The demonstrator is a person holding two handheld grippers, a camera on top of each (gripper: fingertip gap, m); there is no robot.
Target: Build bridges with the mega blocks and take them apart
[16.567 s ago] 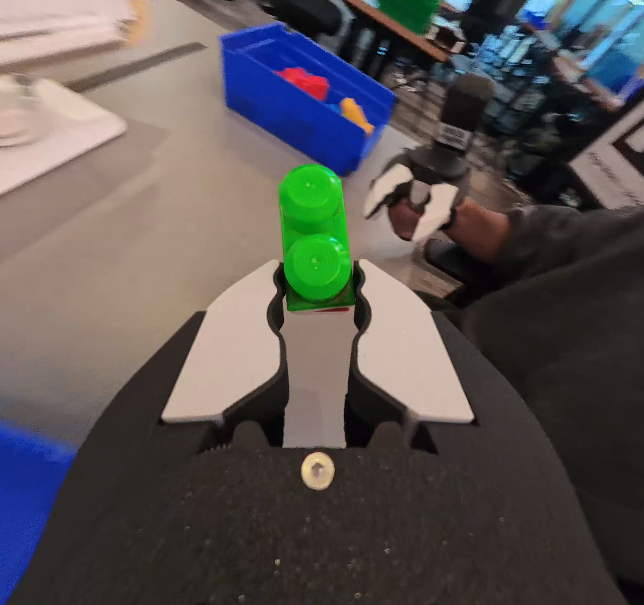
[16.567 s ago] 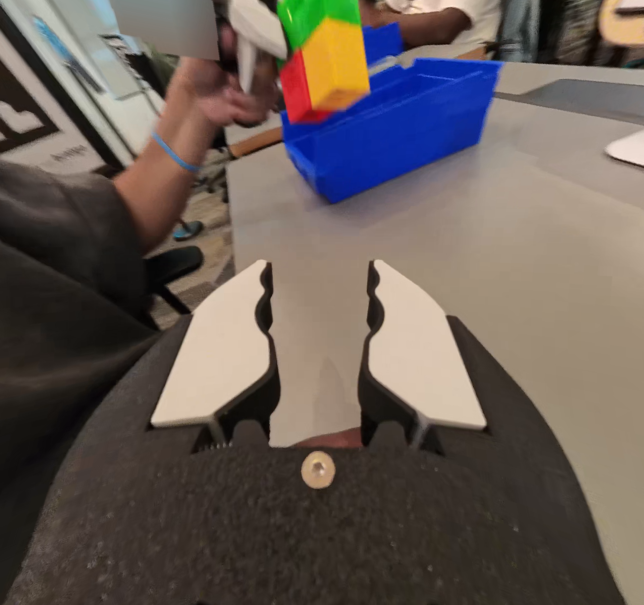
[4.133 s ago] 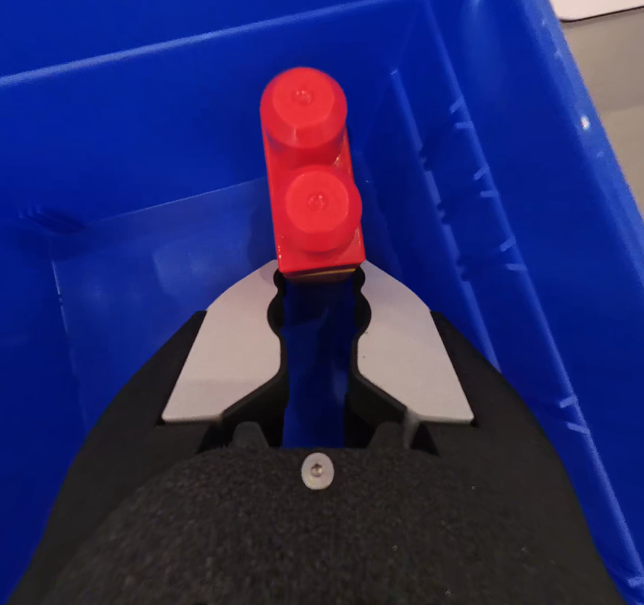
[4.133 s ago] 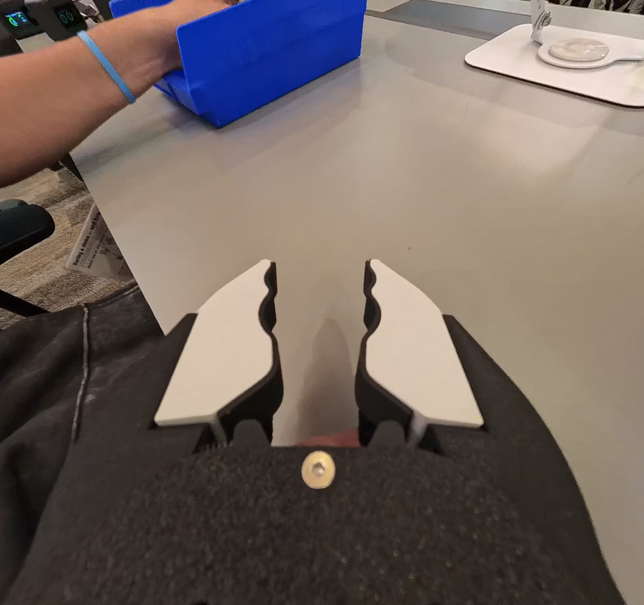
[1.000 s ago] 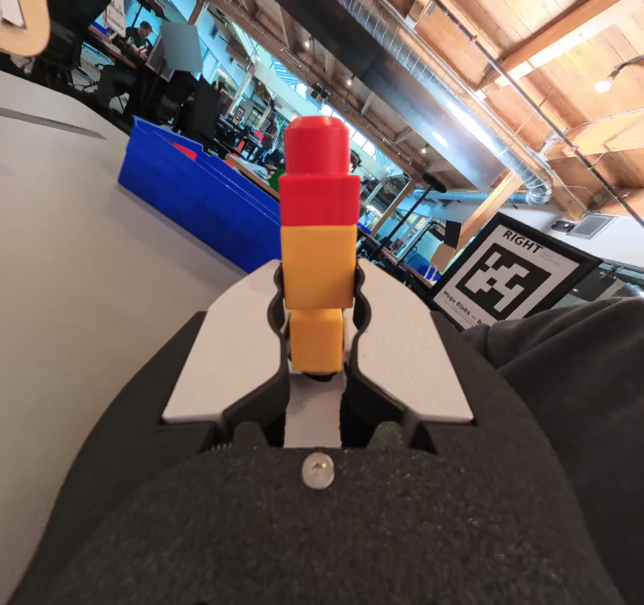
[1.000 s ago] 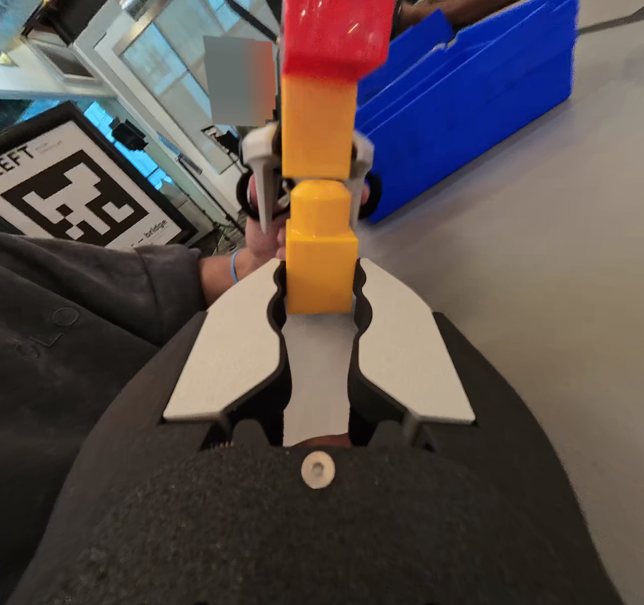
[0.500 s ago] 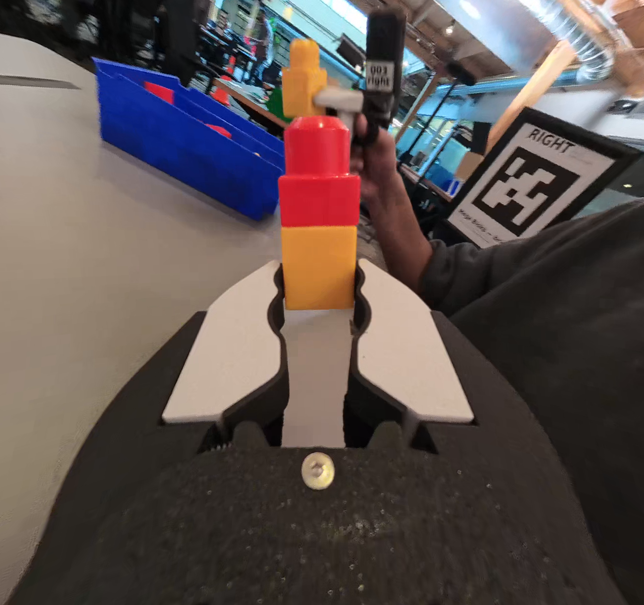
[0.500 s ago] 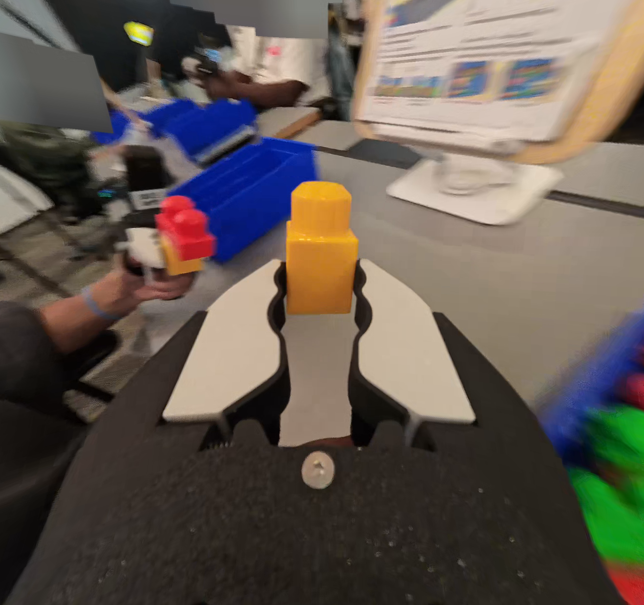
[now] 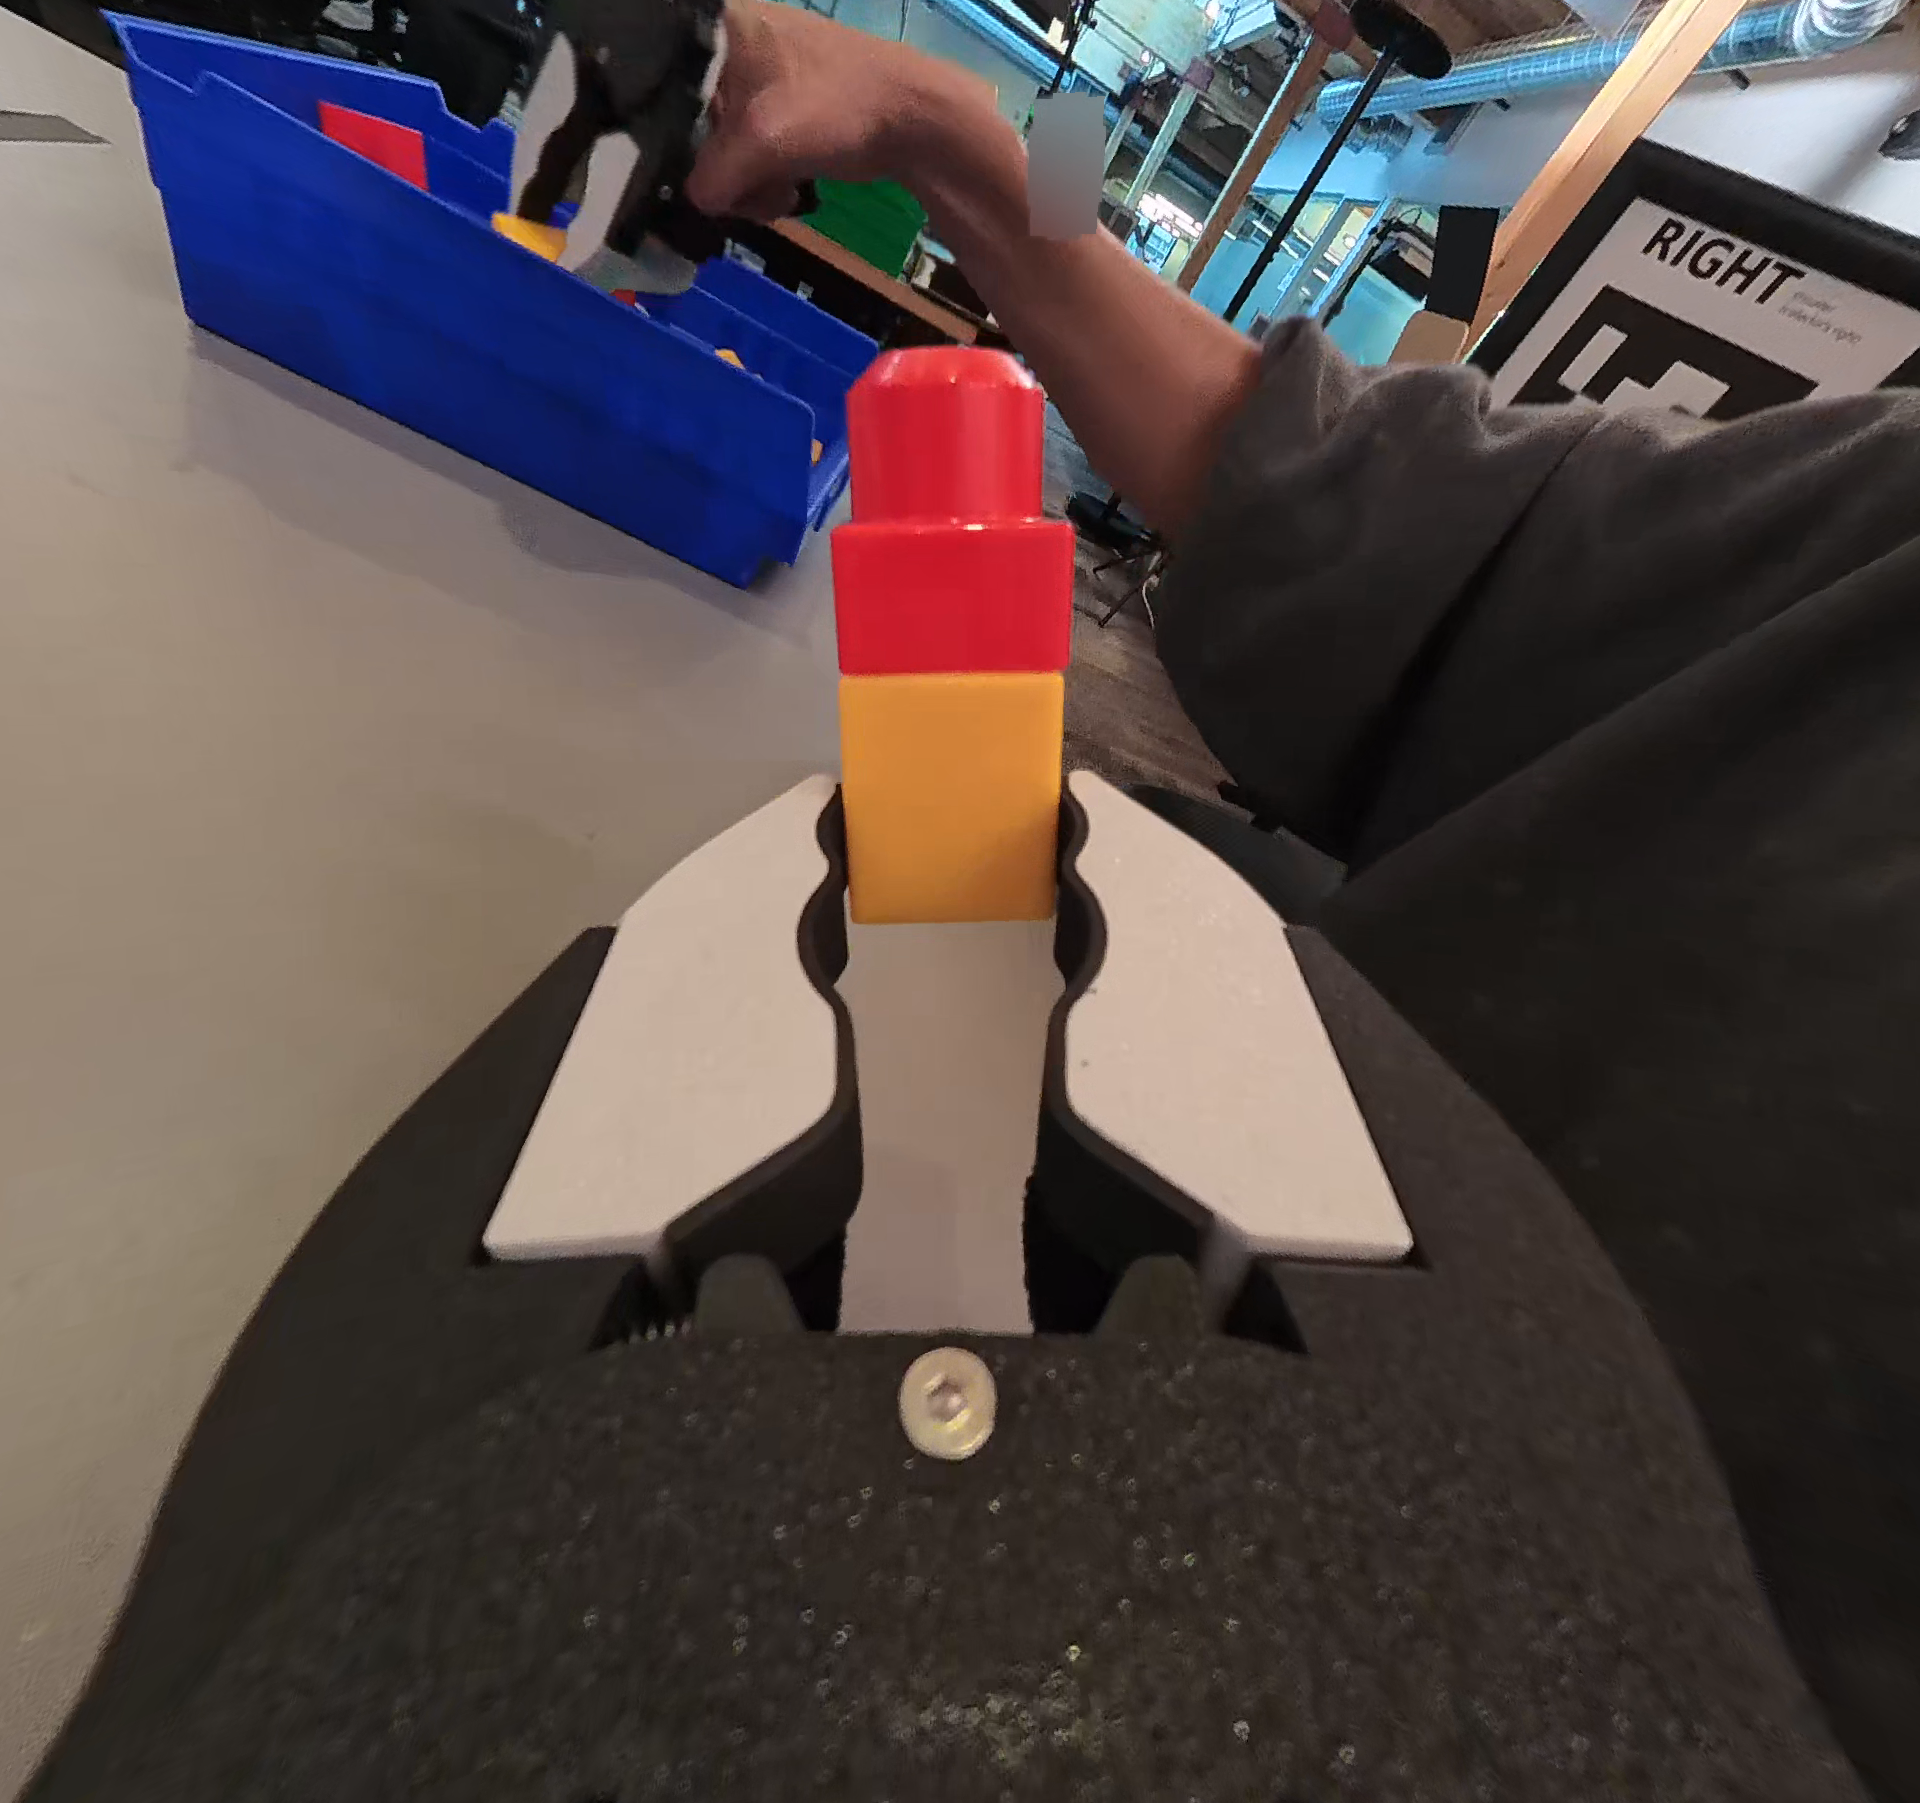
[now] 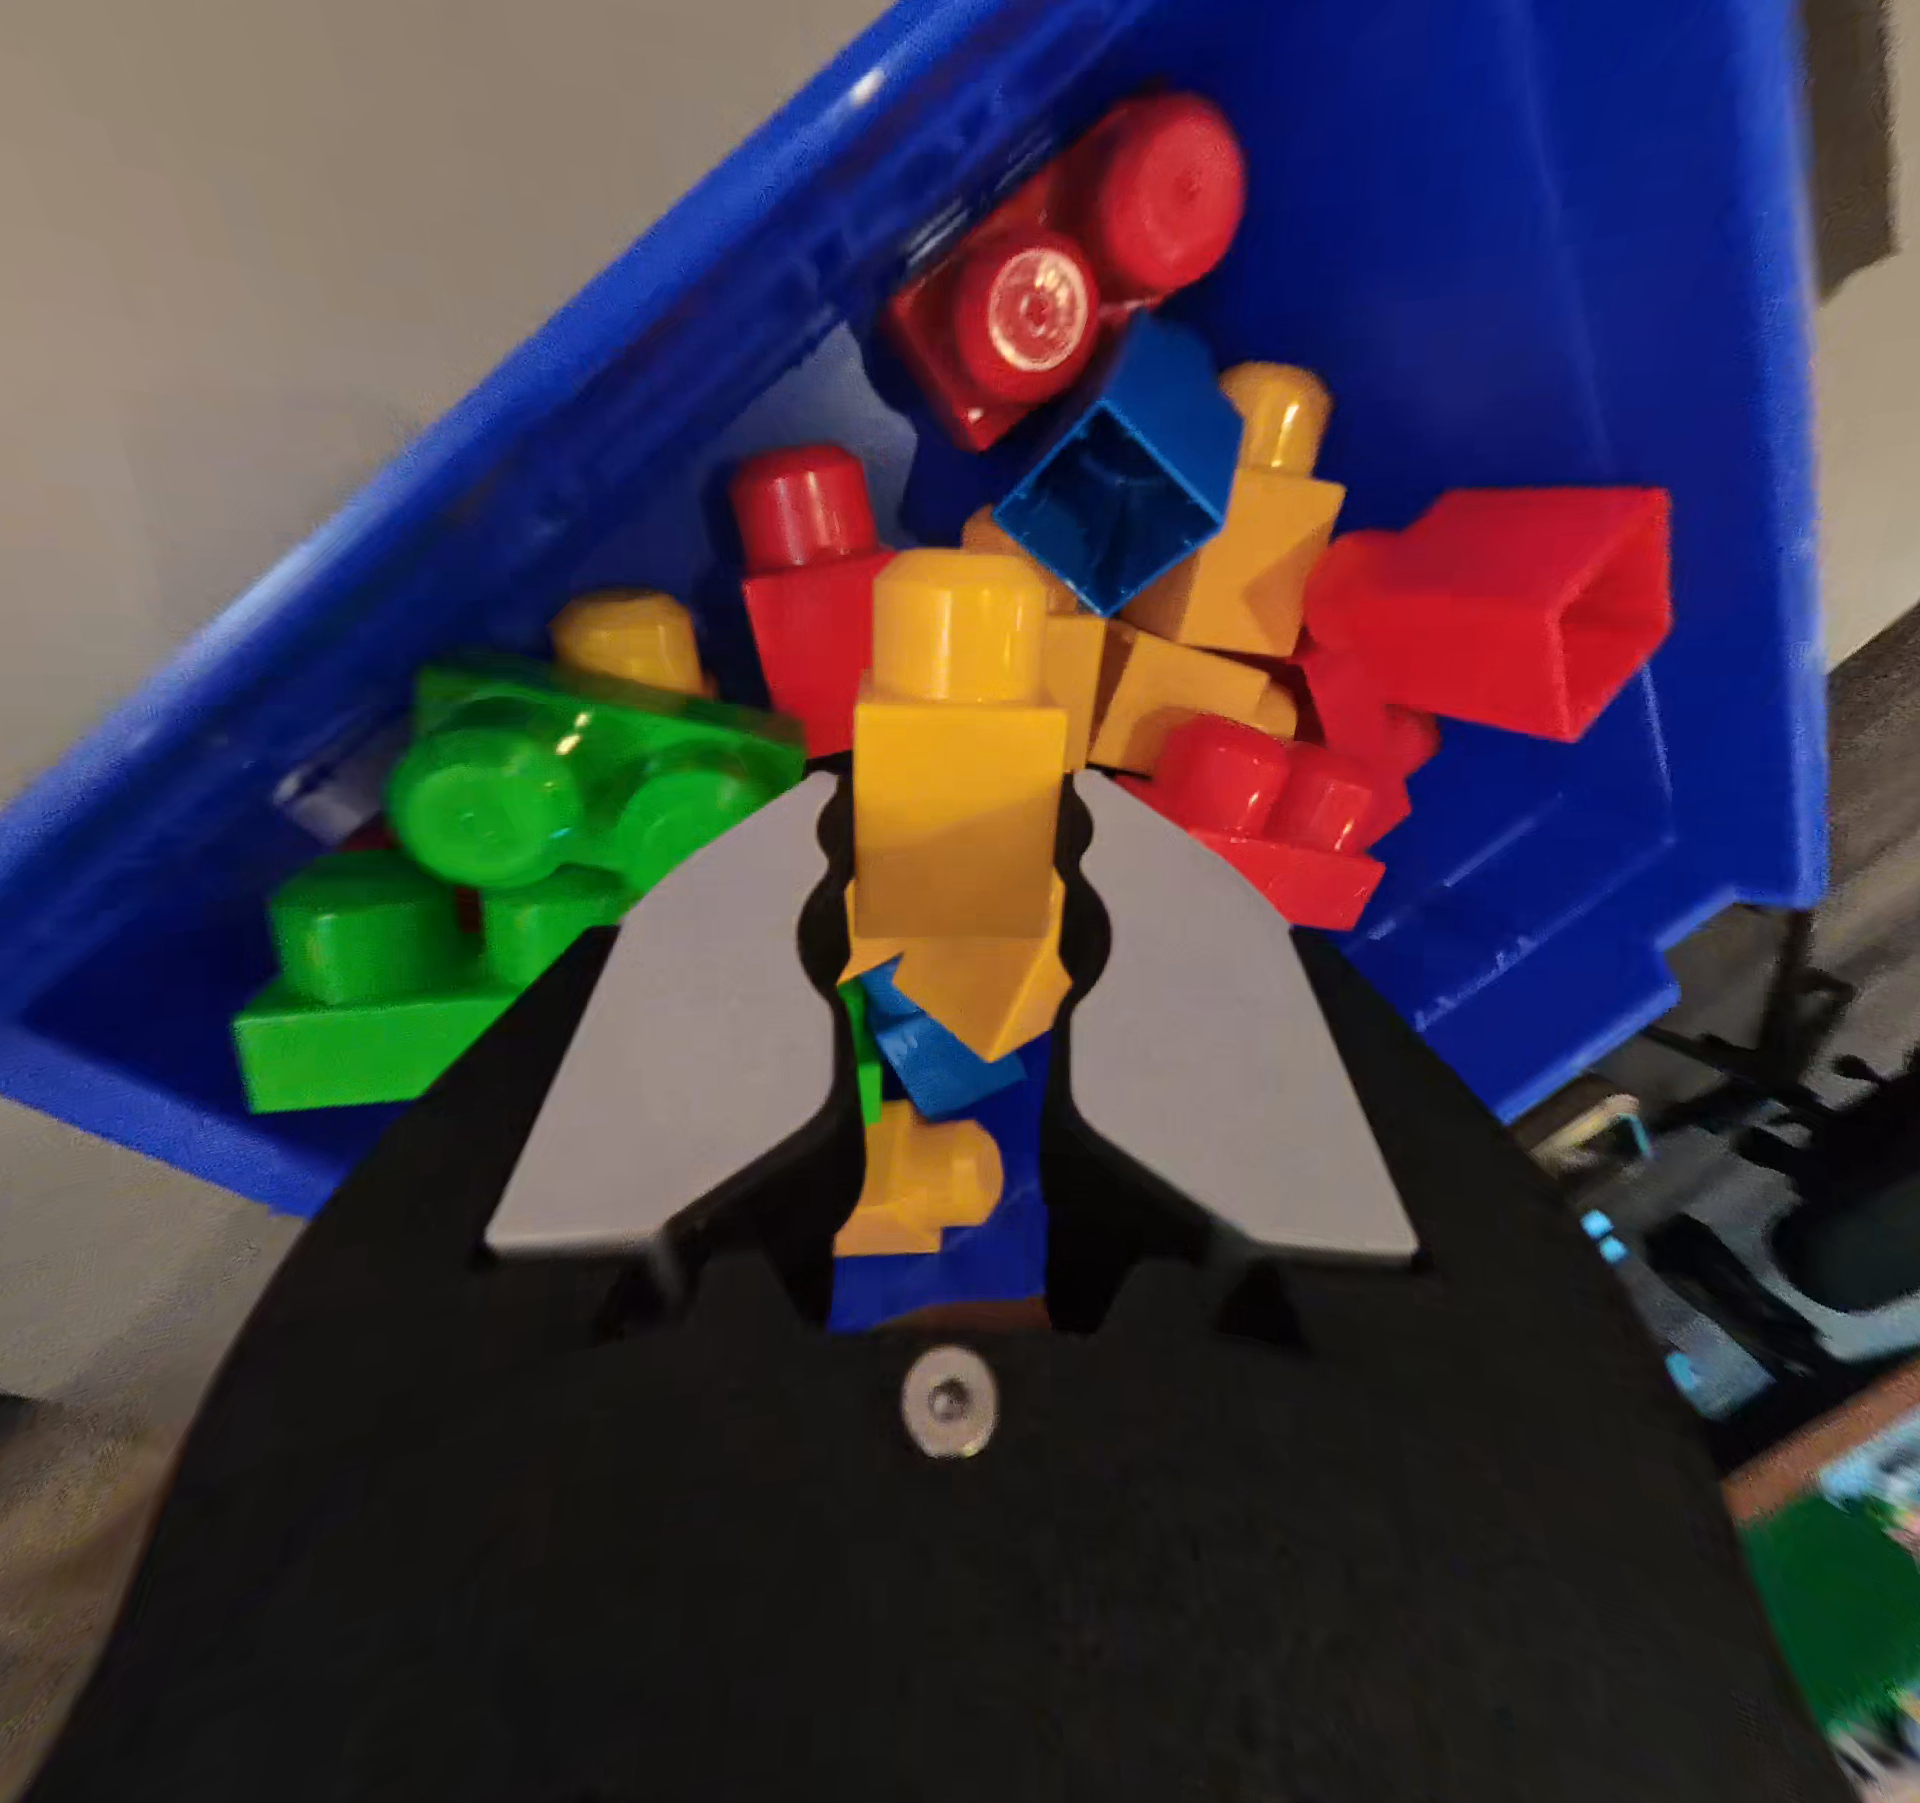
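Right tongs (image 10: 956, 818) gripped a single yellow block (image 10: 956, 777) over the blue bin (image 10: 1507, 195), mid-frame above the loose pile. Best to open there and drop it clear. Left tongs (image 9: 951, 849) pinched the yellow base block (image 9: 948, 797) with a red block (image 9: 951, 548) stacked on top, above the bench (image 9: 312, 714).

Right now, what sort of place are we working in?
Probably a shared lab or workshop in a converted industrial hall: exposed ducting under a timber beam, a blue bin of toy blocks on a grey table, more work tables behind.
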